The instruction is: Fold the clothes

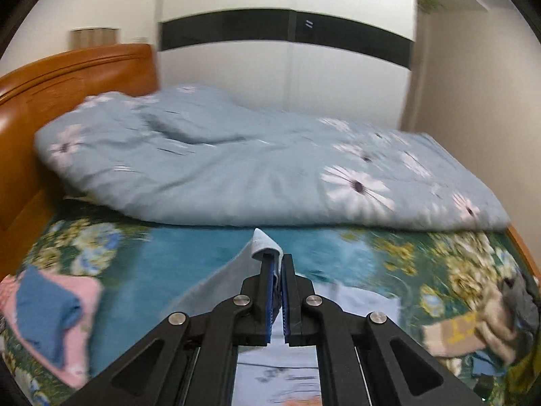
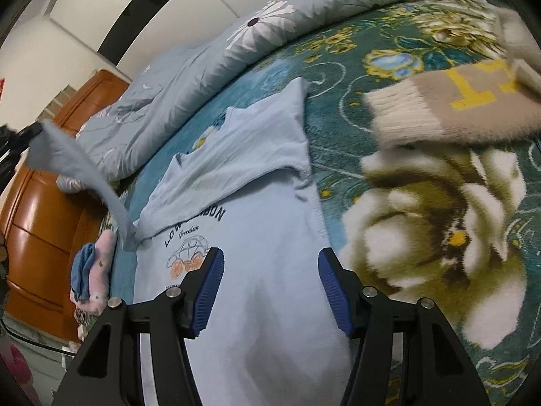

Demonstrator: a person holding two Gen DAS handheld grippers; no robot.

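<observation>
Walls: plain pale walls, evenly lit.
Wardrobe: tall glossy white wardrobe with a black band across it, behind the bed's far edge; a bright glare near its top.
Headboard: orange-brown wooden headboard at the bed's left end.
Bedding: teal floral blanket; blue daisy-print duvet bunched along the far edge.
</observation>
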